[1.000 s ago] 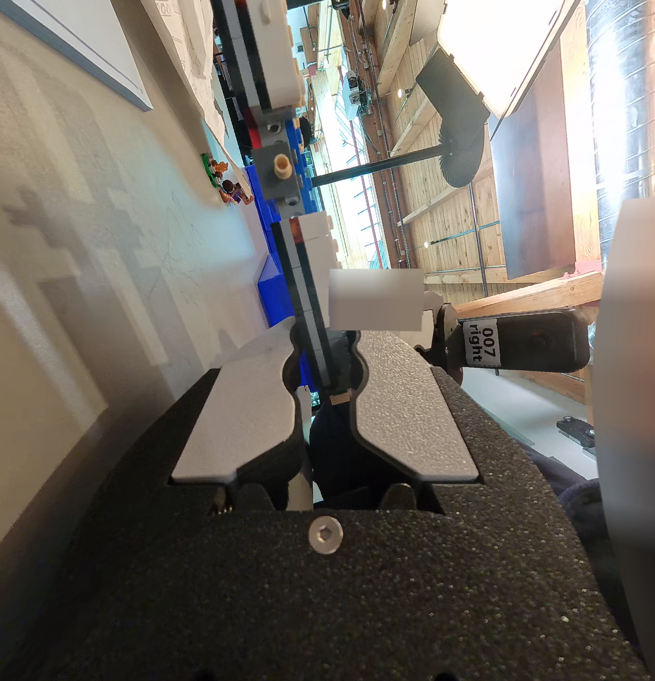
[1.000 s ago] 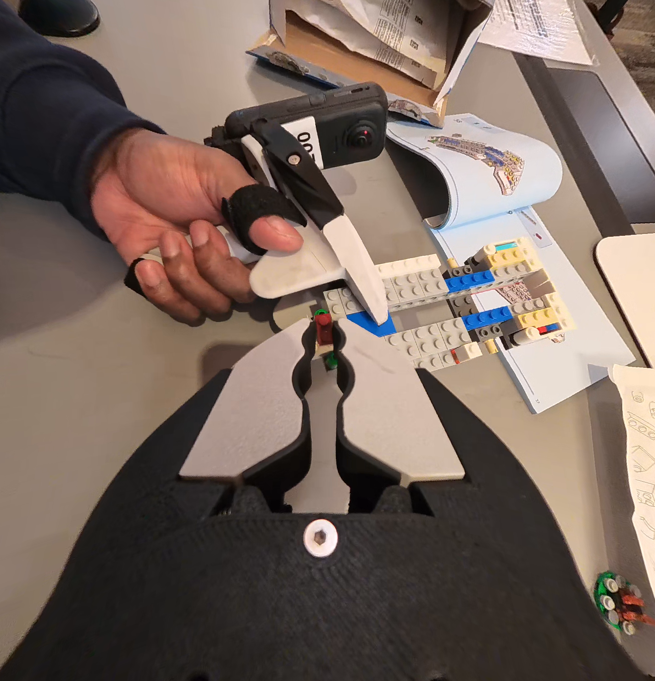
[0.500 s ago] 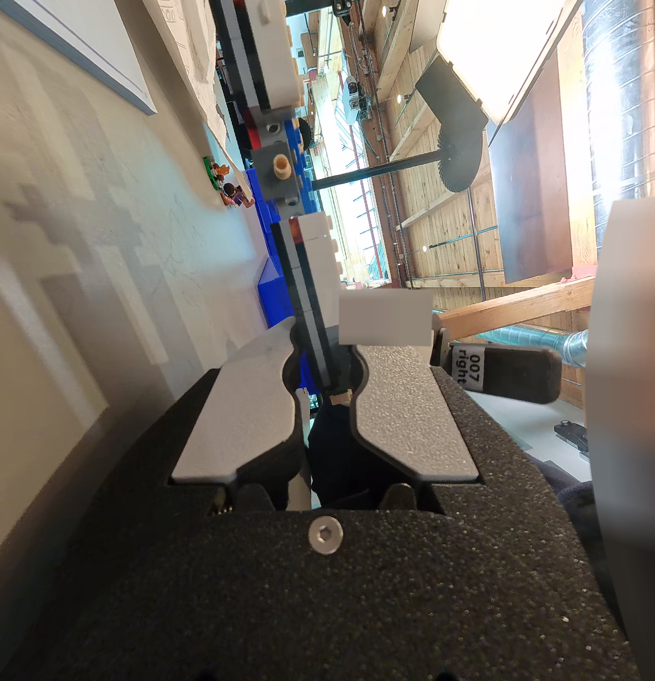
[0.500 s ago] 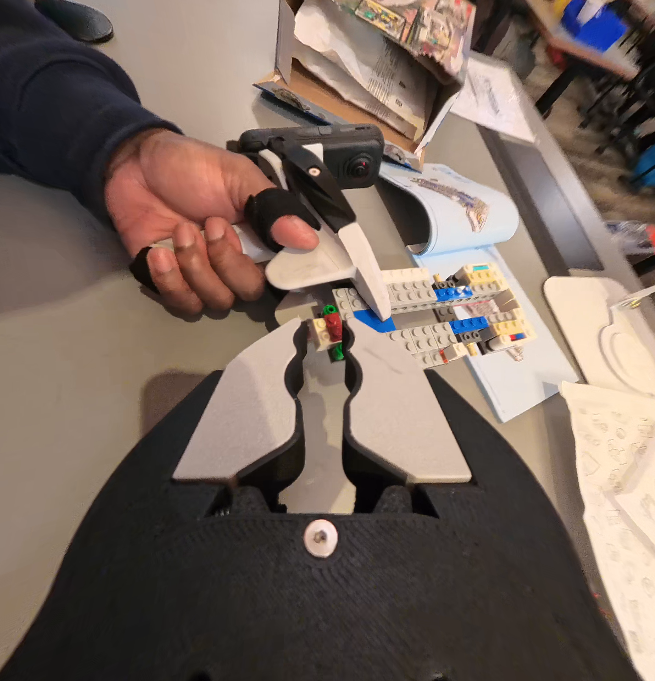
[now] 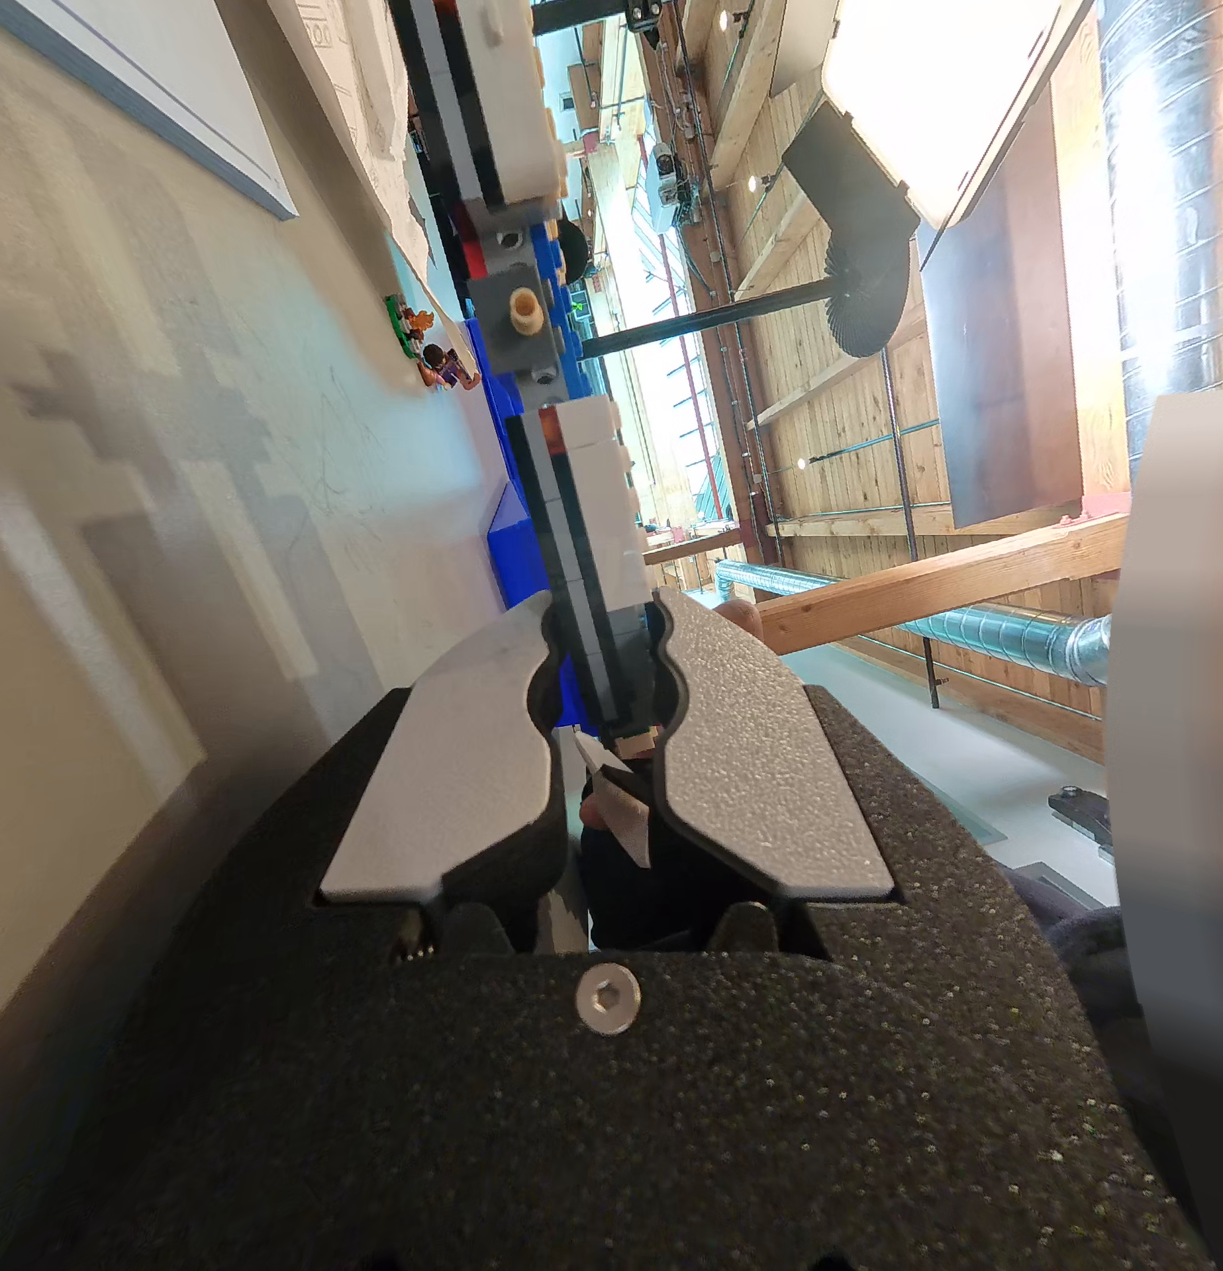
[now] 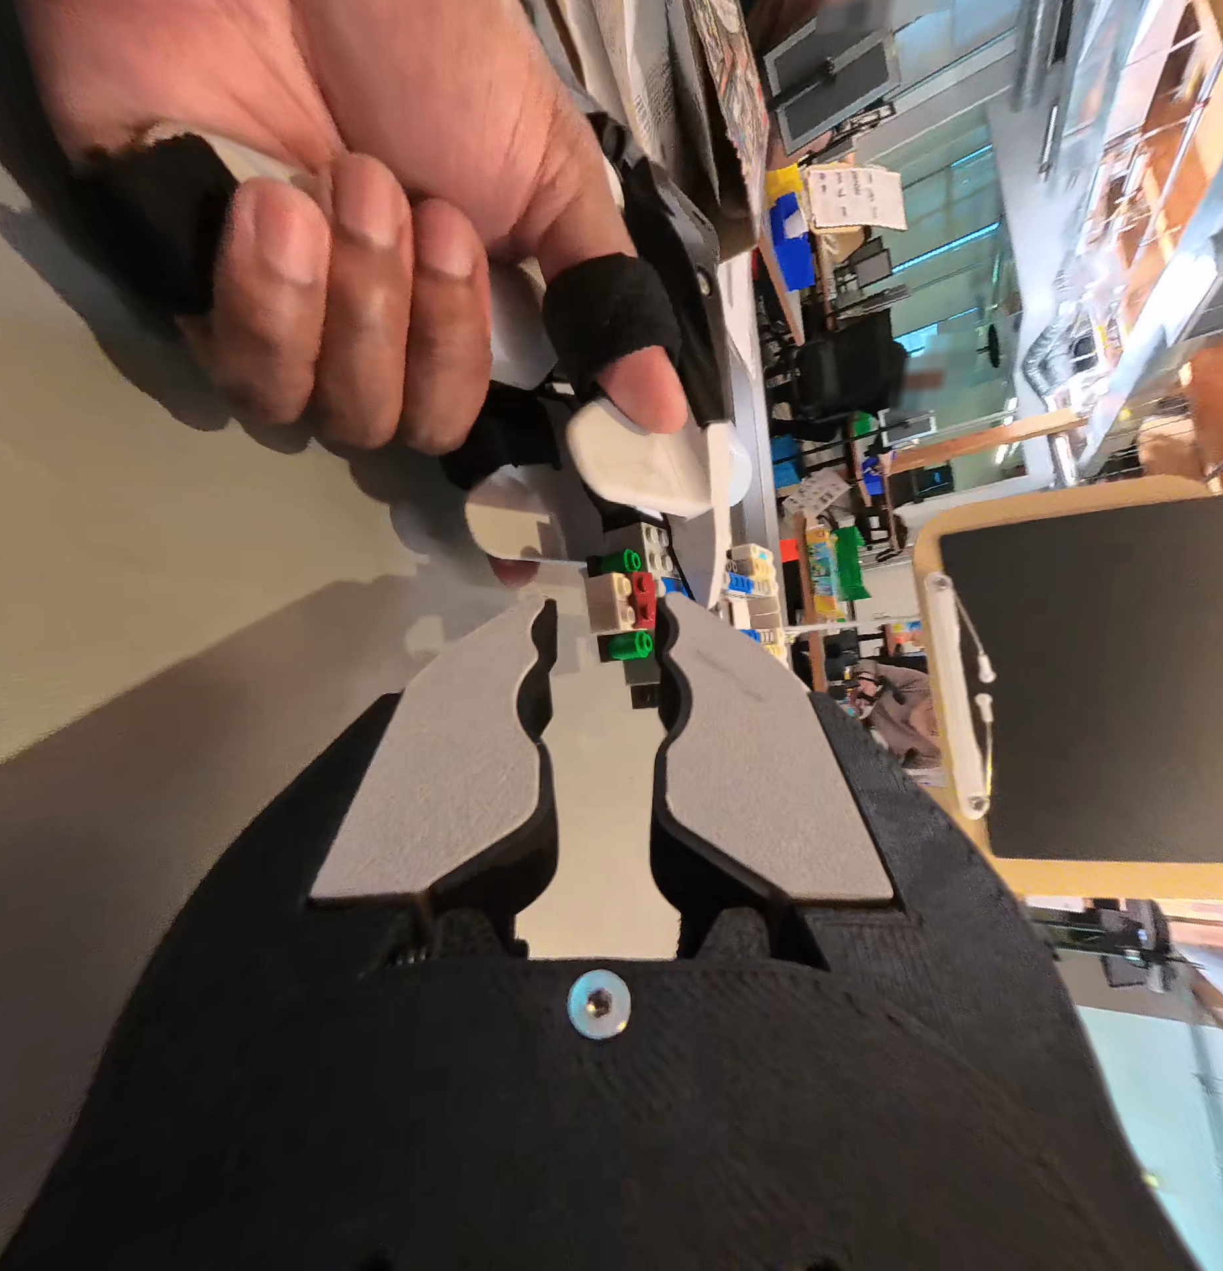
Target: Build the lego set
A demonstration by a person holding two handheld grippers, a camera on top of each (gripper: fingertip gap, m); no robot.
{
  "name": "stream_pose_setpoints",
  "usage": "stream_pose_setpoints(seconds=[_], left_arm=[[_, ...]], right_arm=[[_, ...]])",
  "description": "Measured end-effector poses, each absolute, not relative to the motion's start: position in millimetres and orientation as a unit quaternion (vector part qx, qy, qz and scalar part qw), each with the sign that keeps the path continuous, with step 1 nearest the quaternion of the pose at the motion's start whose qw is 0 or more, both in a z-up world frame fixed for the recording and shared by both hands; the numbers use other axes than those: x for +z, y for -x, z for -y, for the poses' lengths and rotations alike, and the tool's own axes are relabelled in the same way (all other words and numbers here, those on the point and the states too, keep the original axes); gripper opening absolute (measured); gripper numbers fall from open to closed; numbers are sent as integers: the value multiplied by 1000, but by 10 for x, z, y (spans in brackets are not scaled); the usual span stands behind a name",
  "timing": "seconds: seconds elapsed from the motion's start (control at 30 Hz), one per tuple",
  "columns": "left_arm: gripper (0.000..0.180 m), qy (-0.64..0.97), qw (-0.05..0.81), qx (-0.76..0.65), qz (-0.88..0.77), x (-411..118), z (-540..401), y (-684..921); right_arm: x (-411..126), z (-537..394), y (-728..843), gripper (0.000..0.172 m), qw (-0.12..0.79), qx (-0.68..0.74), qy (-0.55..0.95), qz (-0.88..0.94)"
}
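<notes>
Left gripper (image 5: 605,622): clamped on the near end of the brick model (image 5: 581,523), pads pressed on both faces.
Right gripper (image 6: 605,619): jaws parted, holding nothing; a small tan, red and green brick cluster (image 6: 625,609) stands between its tips, gap on the left side.
Model: held edge-on just above the grey bench (image 6: 147,550).
Hand (image 6: 361,227): grips the left gripper's handle.

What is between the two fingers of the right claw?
The end of a brick model: a tan-and-red block with green studs above and below. It lies against the right finger, with a gap to the left finger. The model's underside is hidden.
</notes>
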State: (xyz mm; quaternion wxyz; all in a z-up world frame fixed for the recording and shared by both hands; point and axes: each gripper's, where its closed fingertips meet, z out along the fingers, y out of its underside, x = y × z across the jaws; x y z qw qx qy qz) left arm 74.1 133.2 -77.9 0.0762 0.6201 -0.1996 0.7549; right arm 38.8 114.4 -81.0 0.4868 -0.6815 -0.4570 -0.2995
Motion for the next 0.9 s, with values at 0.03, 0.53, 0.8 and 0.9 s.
stream_pose_setpoints(seconds=[0.03,0.53,0.8,0.9], left_arm=[[22,-620,76,755,200,-779,-1332,-740],[21,-622,75,753,203,-784,-1320,-737],[21,-624,70,752,202,-785,-1329,-739],[21,-625,69,752,200,-786,-1335,-739]], right_arm=[[-809,-1149,-377,27,488,-307,676,460],[-845,-1251,-455,26,476,-355,665,453],[-839,-1275,-470,24,471,-379,654,455],[-816,-1267,-461,25,477,-383,647,455]])
